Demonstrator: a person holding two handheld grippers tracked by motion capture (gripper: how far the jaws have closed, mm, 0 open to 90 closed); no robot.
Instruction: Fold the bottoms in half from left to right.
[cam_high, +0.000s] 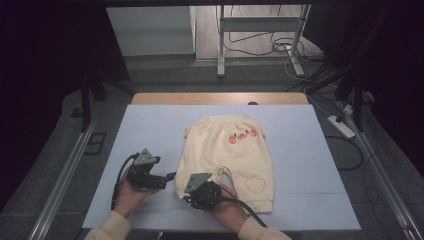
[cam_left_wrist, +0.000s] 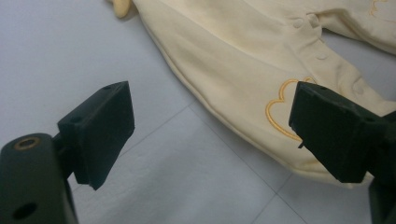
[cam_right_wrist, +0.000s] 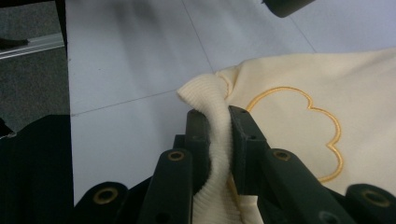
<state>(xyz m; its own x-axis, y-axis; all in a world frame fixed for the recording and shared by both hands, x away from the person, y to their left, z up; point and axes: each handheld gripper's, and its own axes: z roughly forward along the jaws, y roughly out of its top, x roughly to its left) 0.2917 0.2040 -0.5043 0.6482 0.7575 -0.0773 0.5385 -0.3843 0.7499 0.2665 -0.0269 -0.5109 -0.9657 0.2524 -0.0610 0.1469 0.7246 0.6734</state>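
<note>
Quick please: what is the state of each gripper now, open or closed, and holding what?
Left gripper: open, jaws wide apart, holding nothing, beside the yellow baby pants.
Right gripper: closed on the ribbed leg cuff of the pants.

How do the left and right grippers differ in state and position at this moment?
The left gripper is open with nothing between its fingers; the right gripper is shut on the ribbed cuff of the yellow baby pants. The left one is beside the pants over the white mat; the right one is at the leg hem. Both are black and hand-held.
</note>
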